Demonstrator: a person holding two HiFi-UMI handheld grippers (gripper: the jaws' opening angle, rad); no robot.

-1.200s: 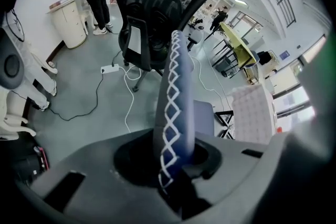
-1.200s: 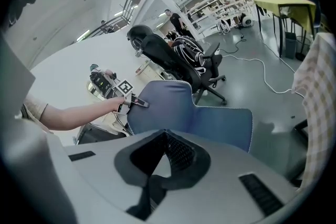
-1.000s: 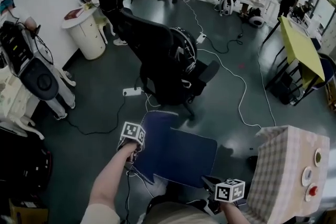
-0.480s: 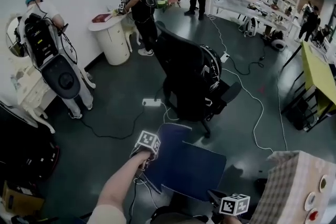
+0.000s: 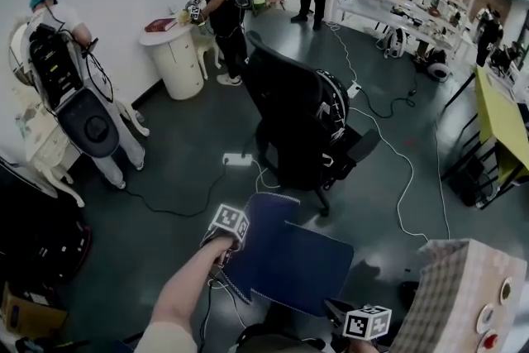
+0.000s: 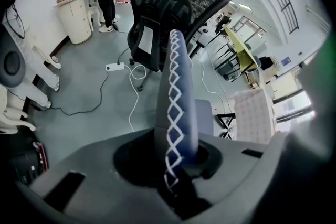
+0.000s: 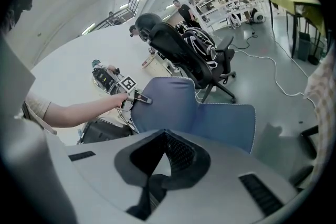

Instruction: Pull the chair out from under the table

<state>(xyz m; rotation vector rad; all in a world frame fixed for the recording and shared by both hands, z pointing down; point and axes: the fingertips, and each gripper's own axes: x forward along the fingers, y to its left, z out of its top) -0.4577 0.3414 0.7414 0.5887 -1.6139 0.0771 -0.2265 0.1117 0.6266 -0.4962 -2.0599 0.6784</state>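
Nearest, at 5 o'clock, the right tool (image 5: 339, 312) sits closed and empty, while at 7 the left tool (image 5: 221, 248) clamps the padded back edge of the chair (image 5: 289, 260), a sound hold on something probably light yet stiff, standing clear of the counter (image 5: 455, 293) at 4.

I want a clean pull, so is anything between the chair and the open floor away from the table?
The left gripper is clamped on the chair. Away from the table, a black cable lies on the floor, and an office chair stands close beyond.
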